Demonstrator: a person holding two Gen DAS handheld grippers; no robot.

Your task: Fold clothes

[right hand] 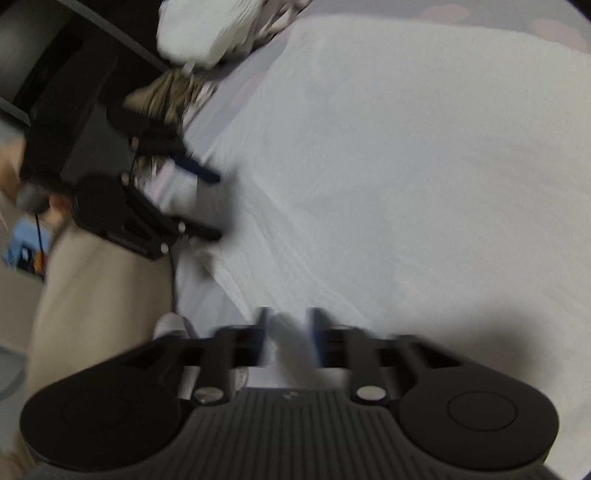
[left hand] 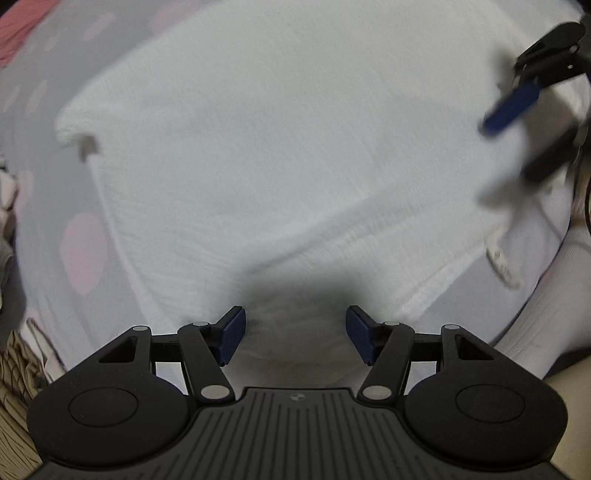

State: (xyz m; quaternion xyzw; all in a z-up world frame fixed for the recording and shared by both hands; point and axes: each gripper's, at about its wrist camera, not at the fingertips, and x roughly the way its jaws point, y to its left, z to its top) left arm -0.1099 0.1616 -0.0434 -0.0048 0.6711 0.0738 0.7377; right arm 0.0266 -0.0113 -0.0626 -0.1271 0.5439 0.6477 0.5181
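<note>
1. Left gripper (left hand: 295,334) pointing straight down, blue pads (left hand: 232,334) spread wide, nothing between them; white garment (left hand: 280,147) just below, not pinched.
2. Right gripper (right hand: 288,339) angled down at the garment's near edge, pads apart by the blurred wrist view; whether cloth is caught between them, cannot tell (too much smear).
3. Garment lying spread and mostly flat on the grey sheet with pink spots (left hand: 79,251), one folded layer showing as a diagonal ridge across the lower part.
4. Heap of other clothes (right hand: 199,29) waiting at the far edge, well apart.
5. Probably between folds: released and moving to a fresh hold.
6. Next move calls for both grippers pinching one edge or two corners, then lifting and carrying the cloth across itself evenly, without dragging the lower layer.
</note>
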